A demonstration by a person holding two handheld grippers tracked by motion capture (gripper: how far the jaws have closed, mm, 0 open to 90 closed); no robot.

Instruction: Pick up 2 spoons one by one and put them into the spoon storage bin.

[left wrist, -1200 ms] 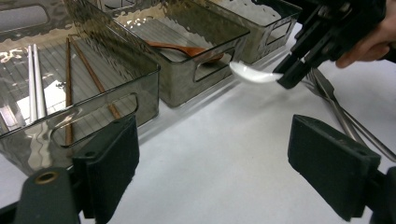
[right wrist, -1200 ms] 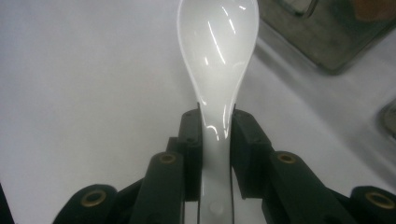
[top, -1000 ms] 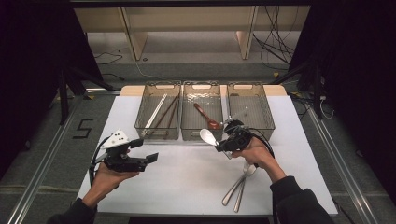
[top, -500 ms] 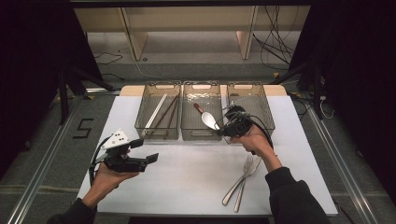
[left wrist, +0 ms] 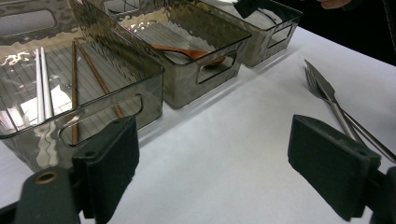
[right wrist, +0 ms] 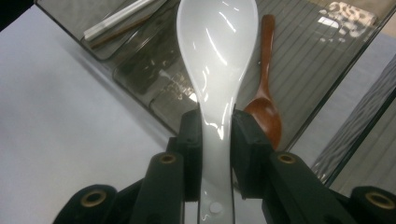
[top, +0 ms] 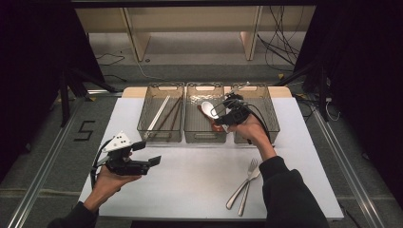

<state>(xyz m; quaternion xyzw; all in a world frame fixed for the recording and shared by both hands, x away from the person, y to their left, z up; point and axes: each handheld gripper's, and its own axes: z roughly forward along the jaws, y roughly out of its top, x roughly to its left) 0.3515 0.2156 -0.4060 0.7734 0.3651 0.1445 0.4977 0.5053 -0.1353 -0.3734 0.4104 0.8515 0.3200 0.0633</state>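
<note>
Spoon [right wrist: 217,56] in right tongs [right wrist: 217,140] overhangs middle bin's rim [right wrist: 154,109].

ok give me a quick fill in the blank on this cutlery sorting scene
1. The right tool is shut on a white ____.
2. The brown spoon lies in the ____ bin of the three.
3. The chopsticks lie in the ____ bin in the high view.
4. Two ____ lie on the table near the right sleeve.

Missing words: spoon; middle; left; forks

My right hand-held gripper [right wrist: 215,135] is black, its spoon [right wrist: 217,51] glossy white. The second spoon [right wrist: 265,107] is reddish-brown wood. The bins [left wrist: 201,56] are smoky grey, ribbed. The desk [top: 190,175] is white.
</note>
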